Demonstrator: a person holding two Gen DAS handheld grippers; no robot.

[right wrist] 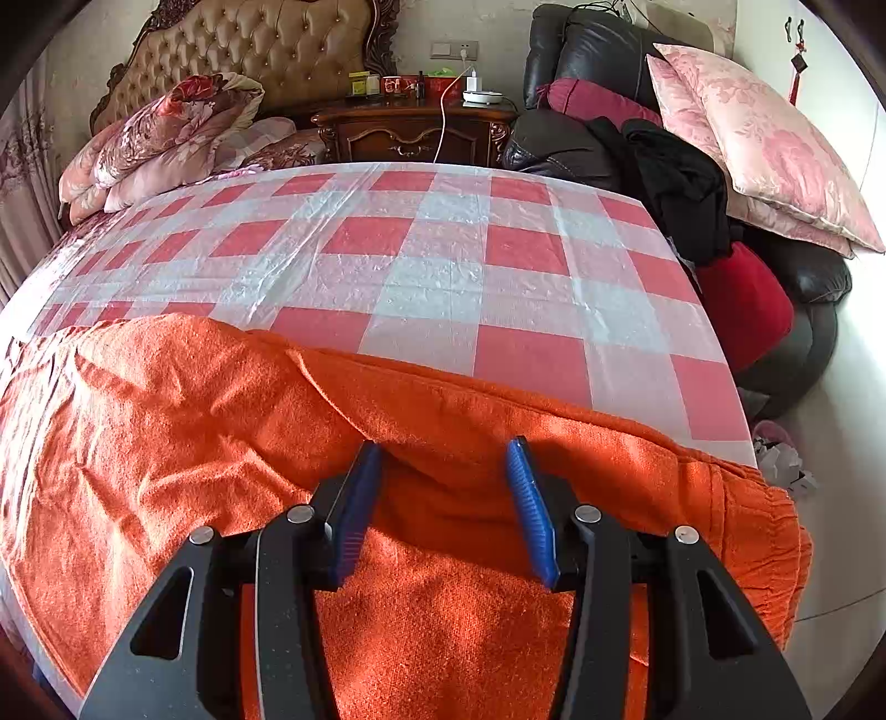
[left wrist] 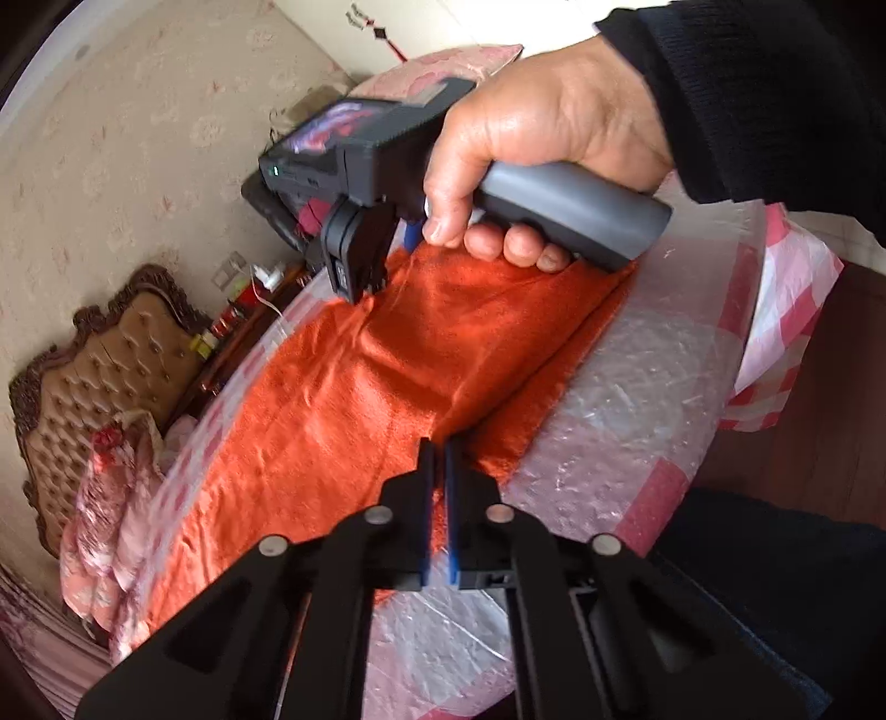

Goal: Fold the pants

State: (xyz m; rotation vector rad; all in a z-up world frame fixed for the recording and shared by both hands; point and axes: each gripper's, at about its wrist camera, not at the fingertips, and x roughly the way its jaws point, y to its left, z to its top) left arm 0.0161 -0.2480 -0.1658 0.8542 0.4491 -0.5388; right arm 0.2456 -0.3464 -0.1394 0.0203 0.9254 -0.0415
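Orange pants lie spread over the near part of a table covered in red-and-white checks under clear plastic. Their elastic waistband sits at the right edge. My right gripper stands open, its blue pads astride a raised fold of the cloth without pressing it. In the left wrist view the pants show a folded-over layer, and my left gripper is shut on the pants' near edge, orange cloth pinched between the blue pads. A hand holds the right gripper, its tips down on the cloth.
Beyond the table are a tufted headboard, a folded floral quilt and a dark nightstand with small items. A black leather sofa at the right carries pink pillows and dark clothes. The tablecloth hangs over the near rim.
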